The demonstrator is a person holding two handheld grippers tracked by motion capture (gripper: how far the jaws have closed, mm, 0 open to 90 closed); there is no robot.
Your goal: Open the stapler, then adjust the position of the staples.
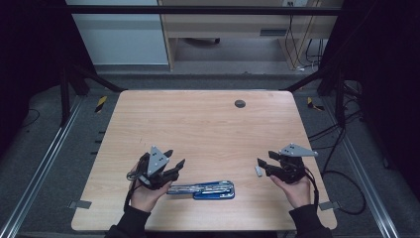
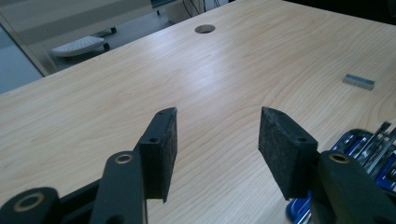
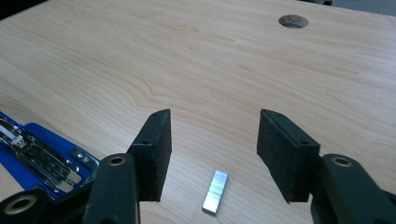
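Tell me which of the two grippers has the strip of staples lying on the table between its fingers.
The right gripper: the staple strip lies on the wood between its open fingers. The left gripper has only bare table between its fingers, beside the blue stapler.

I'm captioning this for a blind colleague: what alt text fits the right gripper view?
The right tool hangs open above a small silver staple strip lying on the wooden table. A blue stapler, opened flat, lies at lower left, and a round hole shows at the table's far side.
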